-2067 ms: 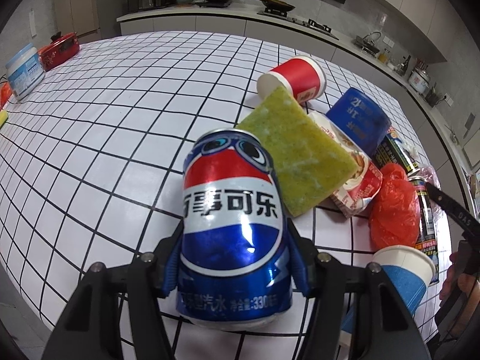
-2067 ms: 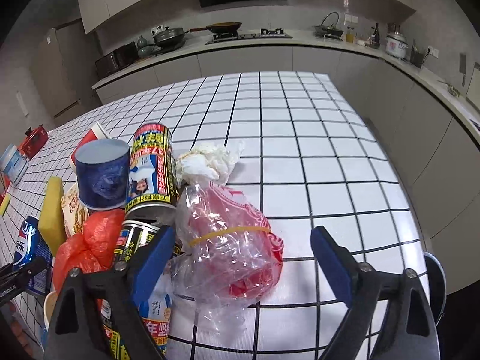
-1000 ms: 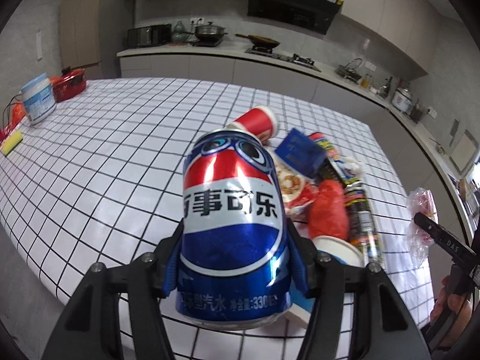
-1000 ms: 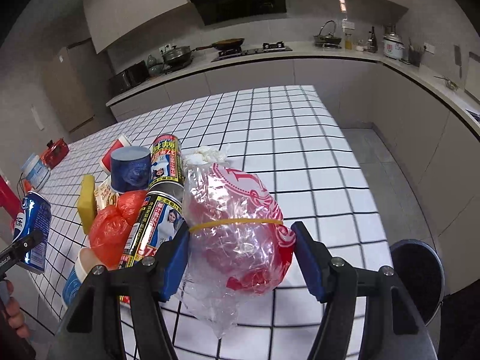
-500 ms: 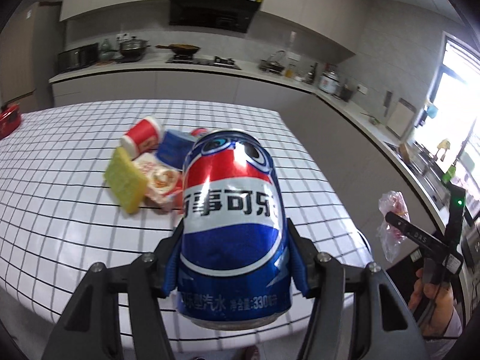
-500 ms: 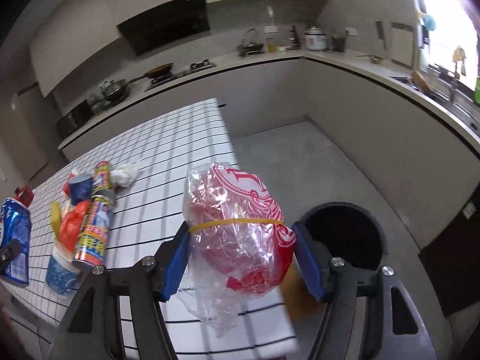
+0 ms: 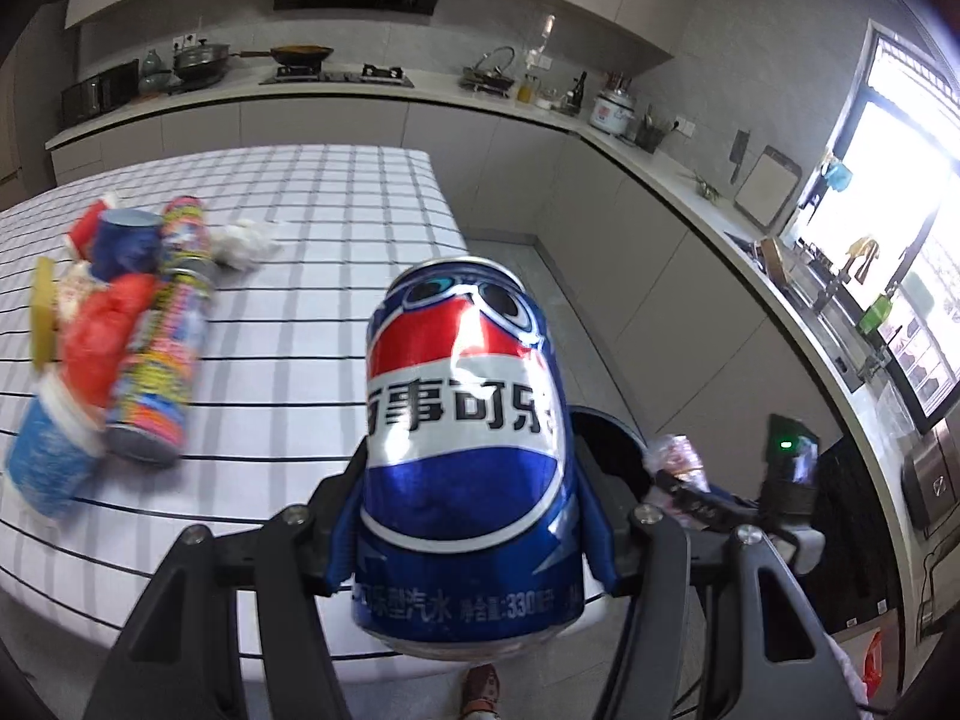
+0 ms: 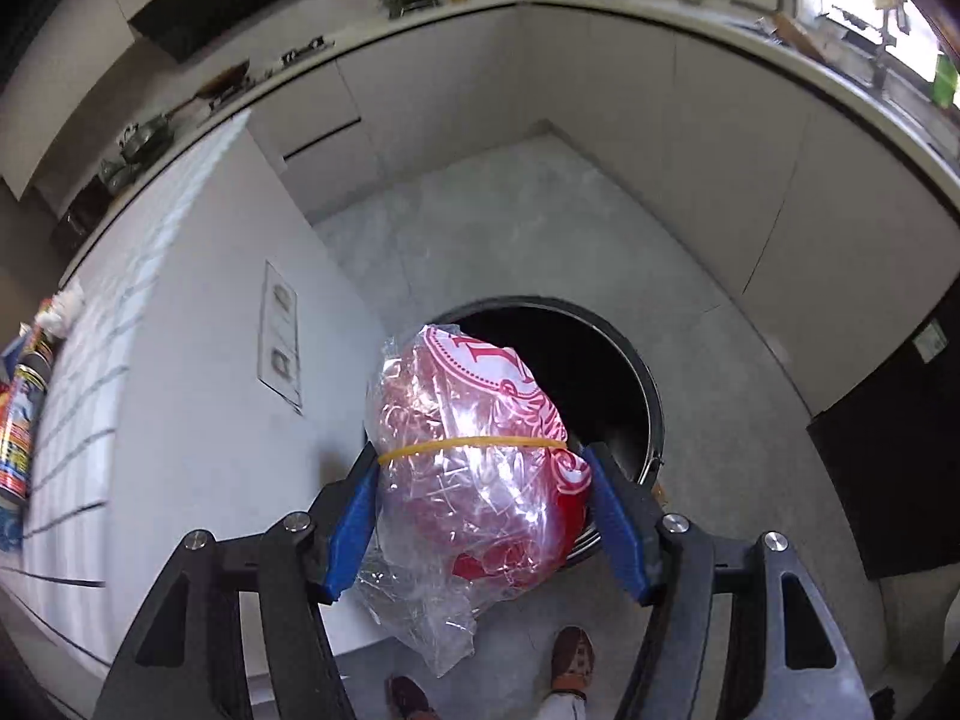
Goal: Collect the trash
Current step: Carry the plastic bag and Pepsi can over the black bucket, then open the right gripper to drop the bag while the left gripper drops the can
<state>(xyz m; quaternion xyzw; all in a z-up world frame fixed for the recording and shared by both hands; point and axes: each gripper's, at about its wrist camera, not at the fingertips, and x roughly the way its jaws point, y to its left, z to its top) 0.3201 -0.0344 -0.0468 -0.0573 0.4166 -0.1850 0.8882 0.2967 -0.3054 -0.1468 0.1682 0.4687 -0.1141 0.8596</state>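
The left gripper has its jaws clamped on a dented blue Pepsi can above the white tiled surface, while the right gripper, jaws clamped on a crumpled clear-and-red plastic bag, holds it apparently over the round black bin at 1 o'clock.

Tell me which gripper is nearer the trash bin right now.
Right. The right gripper, holding the plastic bag, hangs over the trash bin rim; the left gripper, holding the soda can, is farther back beside the table.
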